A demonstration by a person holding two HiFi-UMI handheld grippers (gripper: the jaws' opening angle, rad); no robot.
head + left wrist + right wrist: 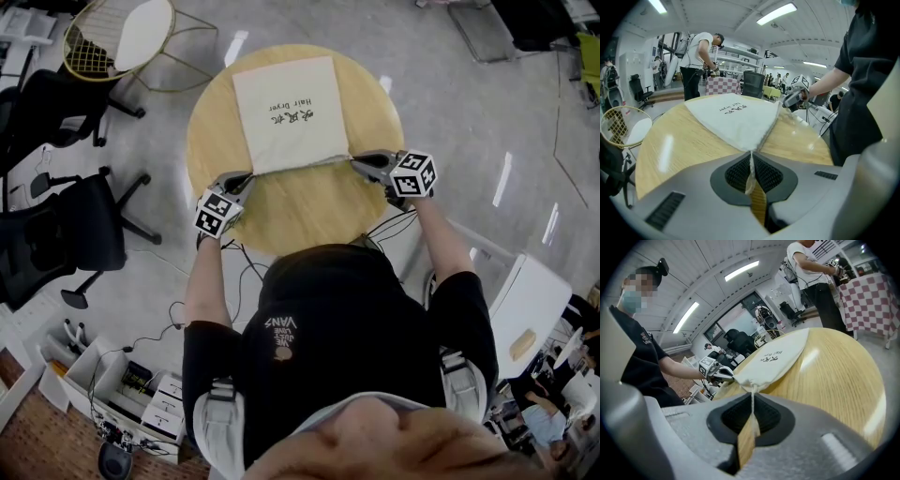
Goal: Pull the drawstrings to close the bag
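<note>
While the flat cream cloth drawstring bag (286, 112) is lying on the round pale wooden counter (309, 220), its gathered mouth is facing the person. The left hand-held gripper (247, 178) is clenching the left white drawstring (751, 169) at the bag's near left corner. The right hand-held gripper (358, 161) is pinching the right white drawstring (752, 403) at the opposite corner, both cords running straight into the fabric.

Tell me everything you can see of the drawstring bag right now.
The drawstring bag is cream cloth, flat and square, printed "Hair Dryer", lying on the round wooden table. Its mouth edge faces the person. The left gripper and right gripper each pinch a drawstring at its near corners.
</note>
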